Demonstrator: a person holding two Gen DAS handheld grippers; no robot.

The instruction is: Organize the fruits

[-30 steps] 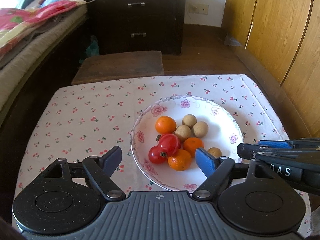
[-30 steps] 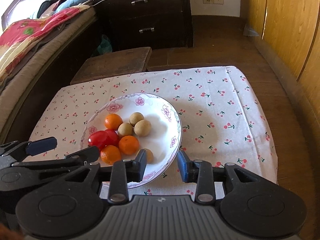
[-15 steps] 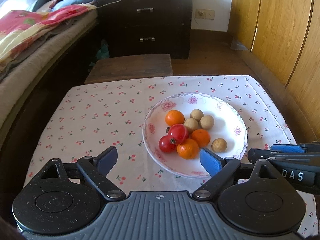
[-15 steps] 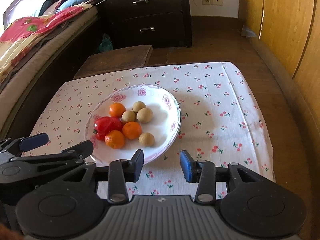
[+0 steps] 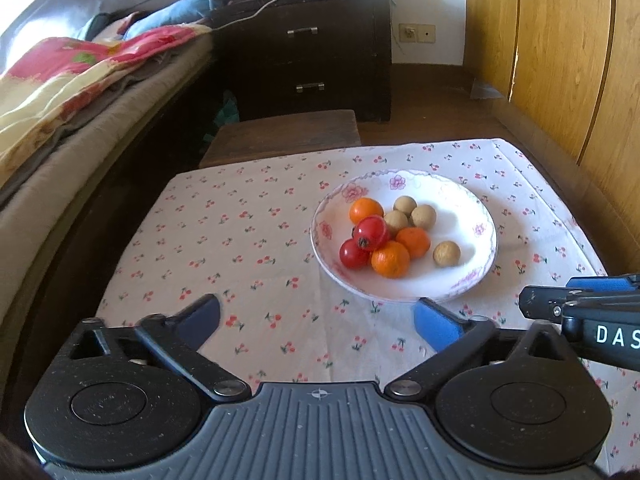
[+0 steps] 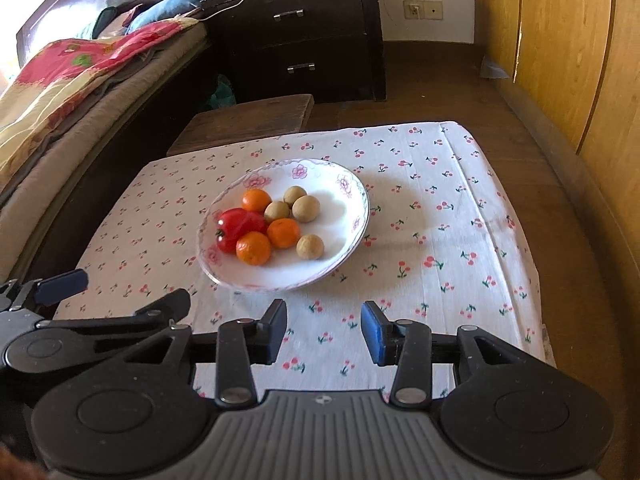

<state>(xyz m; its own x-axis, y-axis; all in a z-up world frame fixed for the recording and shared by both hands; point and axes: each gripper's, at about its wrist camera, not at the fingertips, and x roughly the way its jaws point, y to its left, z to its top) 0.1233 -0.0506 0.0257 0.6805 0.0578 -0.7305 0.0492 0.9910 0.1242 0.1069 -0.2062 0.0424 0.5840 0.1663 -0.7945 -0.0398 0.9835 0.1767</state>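
A white flowered plate (image 5: 476,208) (image 6: 352,200) sits on the cherry-print cloth and holds three oranges (image 5: 390,259) (image 6: 253,247), two red tomatoes (image 5: 371,233) (image 6: 240,222) and several tan round fruits (image 5: 446,253) (image 6: 309,246). My left gripper (image 5: 318,320) hangs over the cloth in front of the plate; its jaws are opening wide with nothing between them. My right gripper (image 6: 324,328) hovers just in front of the plate, its jaws apart and empty. Each gripper shows at the edge of the other's view.
The cloth-covered table (image 6: 440,216) has its front and right edges near. A wooden stool (image 5: 280,136) stands behind it, a dark dresser (image 5: 312,52) farther back, a bed with bedding (image 5: 60,92) on the left and wooden panelling (image 5: 568,60) on the right.
Both grippers have drawn back from the plate, which now lies clear ahead of them. The left jaws have spread wider; the right jaws have parted a little.
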